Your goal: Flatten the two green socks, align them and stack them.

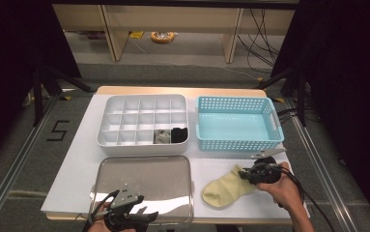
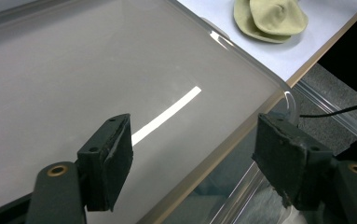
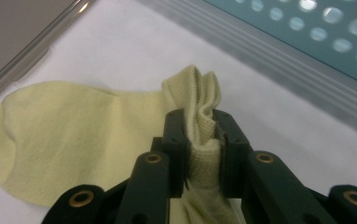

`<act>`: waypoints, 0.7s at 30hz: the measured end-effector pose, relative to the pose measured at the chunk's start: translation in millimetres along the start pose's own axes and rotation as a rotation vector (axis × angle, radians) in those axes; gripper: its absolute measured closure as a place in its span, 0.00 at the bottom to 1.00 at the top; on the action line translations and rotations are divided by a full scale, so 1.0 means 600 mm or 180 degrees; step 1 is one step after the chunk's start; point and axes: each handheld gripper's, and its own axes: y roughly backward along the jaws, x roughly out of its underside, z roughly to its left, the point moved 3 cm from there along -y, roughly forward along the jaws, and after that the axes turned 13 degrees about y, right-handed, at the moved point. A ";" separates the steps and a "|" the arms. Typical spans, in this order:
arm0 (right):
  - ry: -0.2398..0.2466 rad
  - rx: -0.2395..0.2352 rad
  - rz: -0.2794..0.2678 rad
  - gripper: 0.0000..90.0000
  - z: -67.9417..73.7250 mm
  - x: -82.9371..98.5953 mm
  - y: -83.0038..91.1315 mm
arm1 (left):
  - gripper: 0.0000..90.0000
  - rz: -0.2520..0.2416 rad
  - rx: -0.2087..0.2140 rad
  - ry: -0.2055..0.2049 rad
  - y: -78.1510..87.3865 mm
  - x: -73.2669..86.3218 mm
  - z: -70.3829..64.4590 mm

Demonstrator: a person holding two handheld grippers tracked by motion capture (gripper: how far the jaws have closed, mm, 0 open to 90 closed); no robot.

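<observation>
**Right claw has the sock by its cuff, toe trailing left**

Black jaws of my right claw [image 3: 203, 140] fill the bottom of the right gripper view, pressed together on a bunched fold of the pale yellow sock [image 3: 73, 135]. The knit cuff is squeezed up between the pads and pokes out above them. From the high view I see the same claw [image 1: 260, 172] at the near right of the table, with the sock [image 1: 223, 189] lying flat on the white tabletop [image 1: 76, 159].

What matters for the coming move is how the sock lies. Its long axis runs from the pinched cuff at the claw away to my left and slightly toward me, ending in the rounded toe near the corner of the steel tray [image 1: 144, 166]. So the whole body of the sock hangs on the tray side of the grip, and the blue basket [image 1: 238, 121] sits just behind the claw, farther from me.

My left claw [image 1: 127, 212] hovers over the near edge of the tray with its jaws spread wide and nothing between them; the left gripper view looks across the tray [image 2: 97, 60] to the sock's toe [image 2: 269, 18] beyond its corner. The right claw is plainly the nearer one, already gripping. I judge that a lift will let the toe swing under the cuff, so I would raise straight up before carrying it toward the white divided box [image 1: 144, 121], where a grey [image 1: 162, 137] and a black [image 1: 178, 135] bundle already sit in the front row.
</observation>
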 end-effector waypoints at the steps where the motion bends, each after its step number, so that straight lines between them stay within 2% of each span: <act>1: 0.0008 -0.0014 0.0117 0.86 -0.002 0.005 0.009 | 0.30 -0.0029 0.0035 0.0016 -0.001 -0.003 -0.005; 2: 0.0037 -0.0006 0.0106 0.86 -0.005 0.011 0.011 | 0.30 -0.0015 0.0057 -0.0043 -0.003 -0.007 -0.007; 5: -0.0102 -0.0002 0.0108 0.86 -0.008 0.023 0.019 | 0.31 -0.0041 0.0116 -0.0042 -0.009 -0.015 -0.018; 8: -0.0217 0.0029 0.0102 0.85 -0.009 0.033 0.024 | 0.32 -0.0046 0.0163 -0.0184 -0.027 -0.044 -0.043; 9: -0.0251 0.0035 0.0128 0.85 -0.009 0.036 0.026 | 0.32 -0.0070 0.0186 -0.0170 -0.033 -0.052 -0.050; 10: -0.0187 0.0064 0.0088 0.85 -0.013 0.039 0.026 | 0.33 -0.0054 0.0170 -0.0235 -0.038 -0.061 -0.054; 11: -0.0351 0.0046 0.0155 0.85 -0.009 0.040 0.030 | 0.35 -0.0055 0.0185 -0.0282 -0.044 -0.069 -0.059; 13: -0.0393 0.0063 0.0223 0.85 -0.009 0.042 0.033 | 0.37 -0.0027 0.0212 -0.0277 -0.051 -0.076 -0.066; 15: -0.0428 0.0073 0.0219 0.84 -0.011 0.047 0.036 | 0.40 -0.0014 0.0317 -0.0300 -0.076 -0.096 -0.086; 16: -0.0373 0.0103 0.0226 0.84 -0.014 0.050 0.035 | 0.40 -0.0014 0.0317 -0.0300 -0.076 -0.096 -0.086; 17: -0.0447 0.0074 0.0230 0.83 -0.012 0.050 0.035 | 0.42 0.0059 0.0407 -0.0326 -0.093 -0.108 -0.100; 19: -0.0429 0.0118 0.0161 0.82 -0.013 0.053 0.030 | 0.43 0.0111 0.0451 -0.0371 -0.111 -0.118 -0.113; 21: -0.0488 0.0117 0.0173 0.79 -0.013 0.053 0.030 | 0.44 0.0119 0.0449 -0.0388 -0.131 -0.126 -0.125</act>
